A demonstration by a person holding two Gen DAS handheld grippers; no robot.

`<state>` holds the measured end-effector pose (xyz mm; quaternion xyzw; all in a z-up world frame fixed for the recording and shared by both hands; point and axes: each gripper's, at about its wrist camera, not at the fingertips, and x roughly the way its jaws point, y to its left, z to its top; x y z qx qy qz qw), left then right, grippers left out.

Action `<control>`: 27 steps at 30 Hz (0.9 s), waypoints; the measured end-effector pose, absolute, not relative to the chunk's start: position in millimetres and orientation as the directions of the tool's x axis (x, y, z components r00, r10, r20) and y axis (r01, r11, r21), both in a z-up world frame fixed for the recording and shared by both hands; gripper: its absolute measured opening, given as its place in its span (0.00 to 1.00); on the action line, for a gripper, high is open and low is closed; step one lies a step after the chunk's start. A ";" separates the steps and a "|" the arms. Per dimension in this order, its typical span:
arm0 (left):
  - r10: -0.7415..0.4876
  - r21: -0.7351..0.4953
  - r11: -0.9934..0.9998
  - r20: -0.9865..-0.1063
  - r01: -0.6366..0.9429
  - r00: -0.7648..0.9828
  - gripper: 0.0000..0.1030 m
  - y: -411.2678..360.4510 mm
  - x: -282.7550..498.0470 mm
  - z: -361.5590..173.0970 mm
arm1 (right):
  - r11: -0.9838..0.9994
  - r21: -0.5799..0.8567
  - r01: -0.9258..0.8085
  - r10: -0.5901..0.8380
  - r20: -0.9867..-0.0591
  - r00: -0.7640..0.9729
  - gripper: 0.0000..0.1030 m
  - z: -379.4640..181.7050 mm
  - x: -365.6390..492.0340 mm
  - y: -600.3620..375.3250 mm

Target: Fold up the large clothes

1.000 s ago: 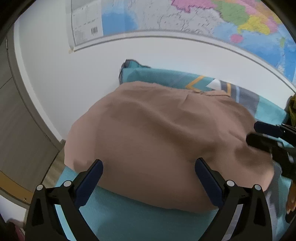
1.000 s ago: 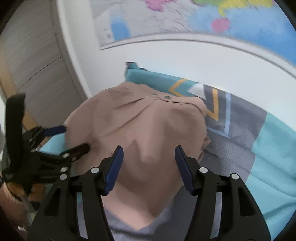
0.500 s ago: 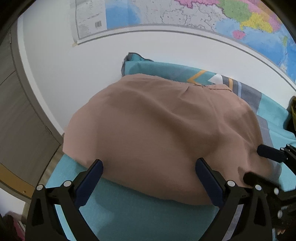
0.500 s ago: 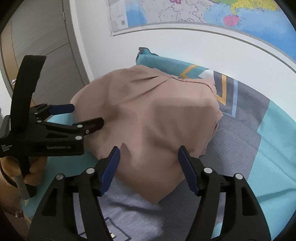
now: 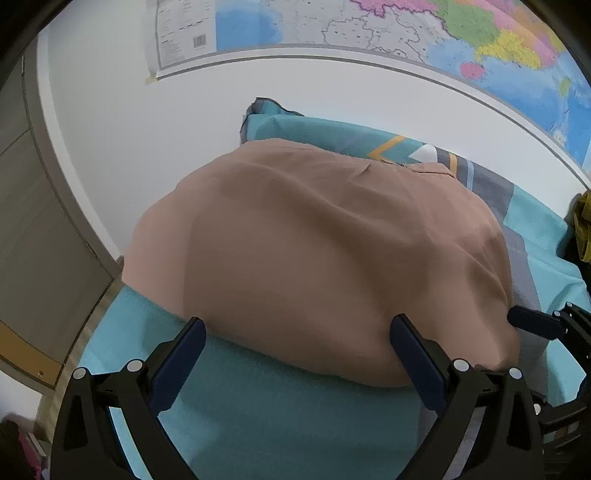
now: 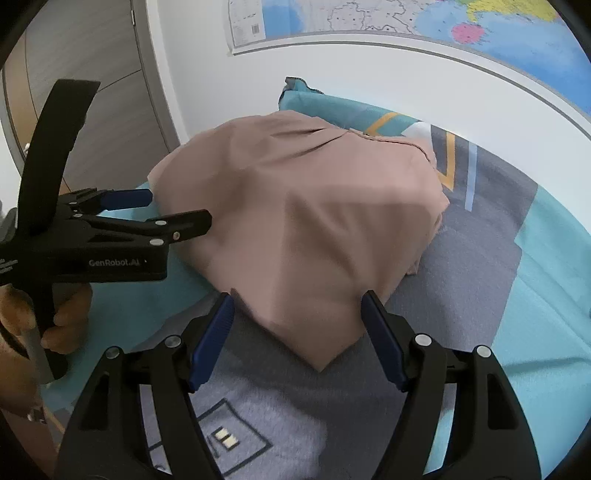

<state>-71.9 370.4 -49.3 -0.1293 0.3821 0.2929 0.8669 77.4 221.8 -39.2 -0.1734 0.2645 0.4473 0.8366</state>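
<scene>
Lying folded into a rounded, layered bundle on the teal and grey bedspread (image 6: 546, 280), the tan garment (image 6: 314, 206) has just been let go: a second ago its near corner was between narrower right jaws, and the right gripper (image 6: 297, 334) is now opening, its pads clear of the cloth. The left gripper (image 5: 295, 354) is held wide open at the near edge, gripping nothing. This fold is judged finished. A wall map (image 5: 406, 33) hangs beyond.
</scene>
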 end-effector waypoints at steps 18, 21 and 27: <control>0.504 0.006 0.769 -0.620 -0.639 0.601 0.94 317.5 -122.2 -14.1 | 0.553 0.005 -0.833 0.743 -0.455 0.490 0.95 -12.5 43.4 173.4; 0.509 0.000 0.765 -0.613 -0.644 0.605 0.94 309.2 -129.9 -12.2 | 0.555 -0.029 -0.831 0.740 -0.439 0.510 0.94 -11.4 34.0 168.8; 0.520 -0.016 0.758 -0.587 -0.652 0.620 0.94 295.5 -137.0 -7.2 | 0.551 -0.014 -0.834 0.759 -0.407 0.508 0.94 -9.5 22.3 154.8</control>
